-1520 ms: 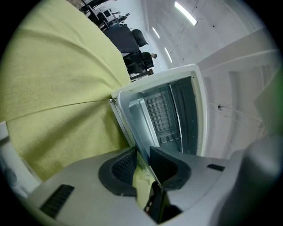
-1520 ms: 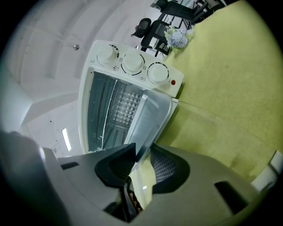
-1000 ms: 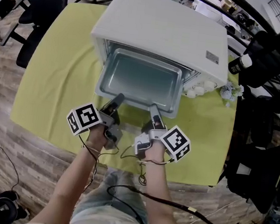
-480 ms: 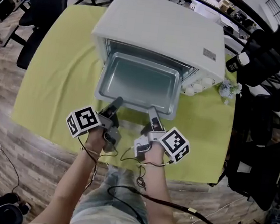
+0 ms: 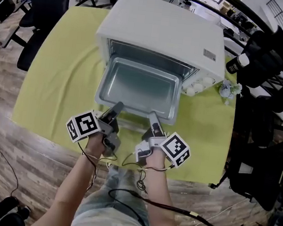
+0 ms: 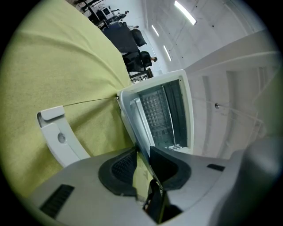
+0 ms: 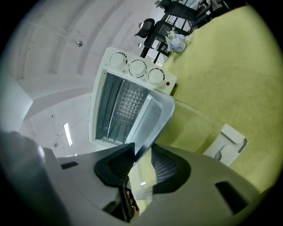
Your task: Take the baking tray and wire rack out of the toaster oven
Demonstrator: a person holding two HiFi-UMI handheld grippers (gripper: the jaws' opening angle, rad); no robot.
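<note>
The worktop, draped in yellow-green cloth, carries a white toaster oven with its front open. The baking tray, a shallow grey metal rectangle with a raised rim and rounded corners, sticks most of the way out of the opening. The left hand-held gripper and right hand-held gripper each clamp its front rim between their pads.

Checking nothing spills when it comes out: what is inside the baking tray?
The baking tray shows only bare metal floor. The left gripper and right gripper cover spots of its front rim.
</note>
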